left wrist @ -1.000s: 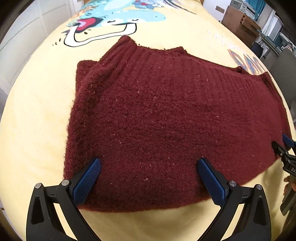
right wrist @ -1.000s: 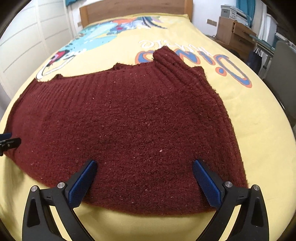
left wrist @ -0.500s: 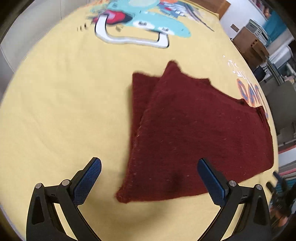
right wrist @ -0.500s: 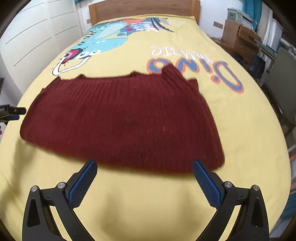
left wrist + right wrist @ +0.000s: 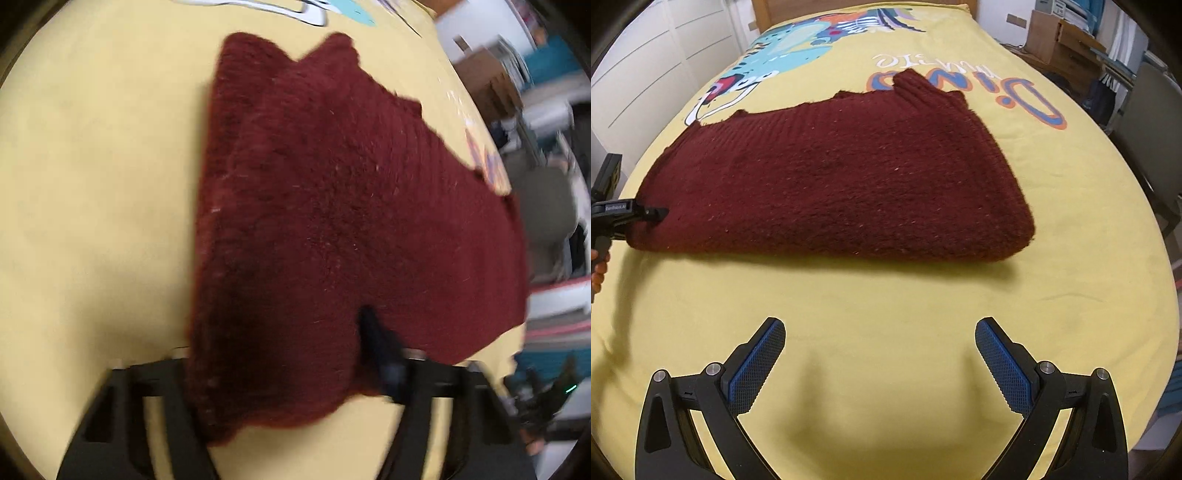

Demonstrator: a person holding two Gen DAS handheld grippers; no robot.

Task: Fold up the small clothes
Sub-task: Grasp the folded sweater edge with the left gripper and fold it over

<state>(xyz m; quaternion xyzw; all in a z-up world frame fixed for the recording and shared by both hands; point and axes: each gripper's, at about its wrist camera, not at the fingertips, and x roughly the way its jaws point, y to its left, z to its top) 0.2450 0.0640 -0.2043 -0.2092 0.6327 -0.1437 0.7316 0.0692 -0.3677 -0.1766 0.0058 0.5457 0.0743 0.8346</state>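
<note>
1. At the far left of the right wrist view, the left gripper (image 5: 659,213) meets the left edge of the maroon knitted sweater (image 5: 842,181); a bit of the person's hand (image 5: 597,267) shows on its handle below.
2. In the blurred left wrist view, the sweater's near corner lies over that gripper's left finger and hides it, while the right finger (image 5: 376,343) presses against the cloth. The jaws stand apart with the knit between them; whether they actually pinch it I cannot tell.
3. The sweater lies folded flat across the middle of the yellow bedspread (image 5: 886,295), its ribbed edge toward the headboard, and its thick folded edge faces the right wrist camera.
4. A cartoon dinosaur print (image 5: 783,55) and upside-down lettering (image 5: 964,79) sit beyond the sweater.
5. The right gripper (image 5: 880,363) hangs over bare bedspread, well short of the sweater, jaws wide apart and holding nothing.
6. A wooden cabinet (image 5: 1060,37) stands at the far right.
</note>
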